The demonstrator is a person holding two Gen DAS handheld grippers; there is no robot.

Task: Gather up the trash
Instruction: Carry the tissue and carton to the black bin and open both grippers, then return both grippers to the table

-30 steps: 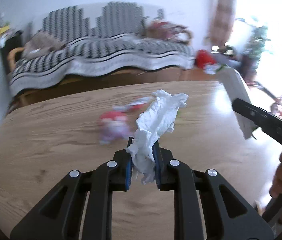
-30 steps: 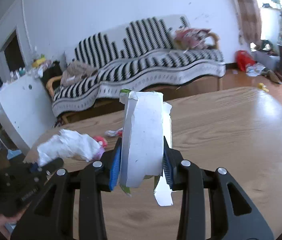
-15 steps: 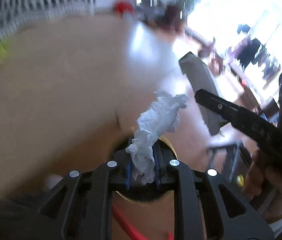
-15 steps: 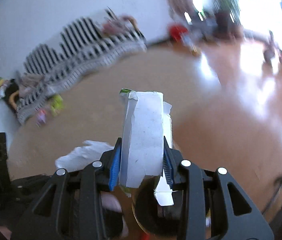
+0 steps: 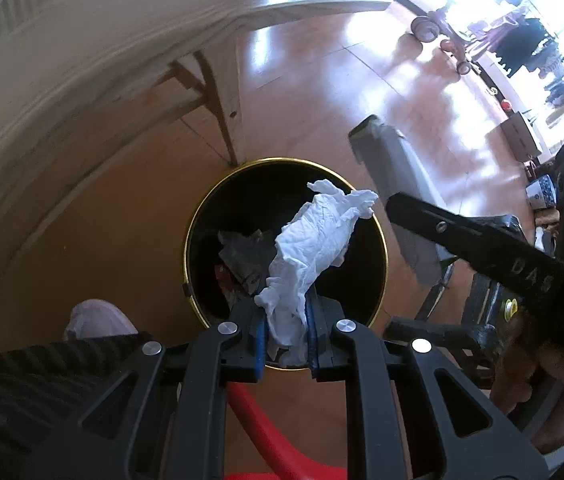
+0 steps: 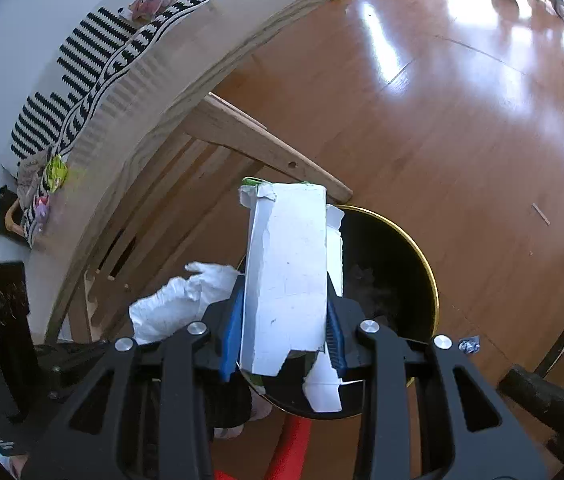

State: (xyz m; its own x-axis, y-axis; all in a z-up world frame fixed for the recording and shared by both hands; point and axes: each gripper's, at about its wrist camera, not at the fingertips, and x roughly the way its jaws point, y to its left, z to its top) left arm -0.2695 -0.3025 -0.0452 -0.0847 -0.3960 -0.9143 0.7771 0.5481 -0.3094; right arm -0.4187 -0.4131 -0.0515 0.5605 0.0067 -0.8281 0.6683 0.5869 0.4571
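Where "DAS" marks the right gripper (image 5: 392,216): carton (image 6: 286,276) above bin (image 6: 422,256).

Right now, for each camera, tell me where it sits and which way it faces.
Left wrist: on the left gripper, facing steeply down into the black bin; it grips a crumpled tissue; the person's right hand and a shoe show.
Right wrist: on the right gripper, facing down over the bin, clamping a torn white carton.
Both views share bin, tissue, carton.
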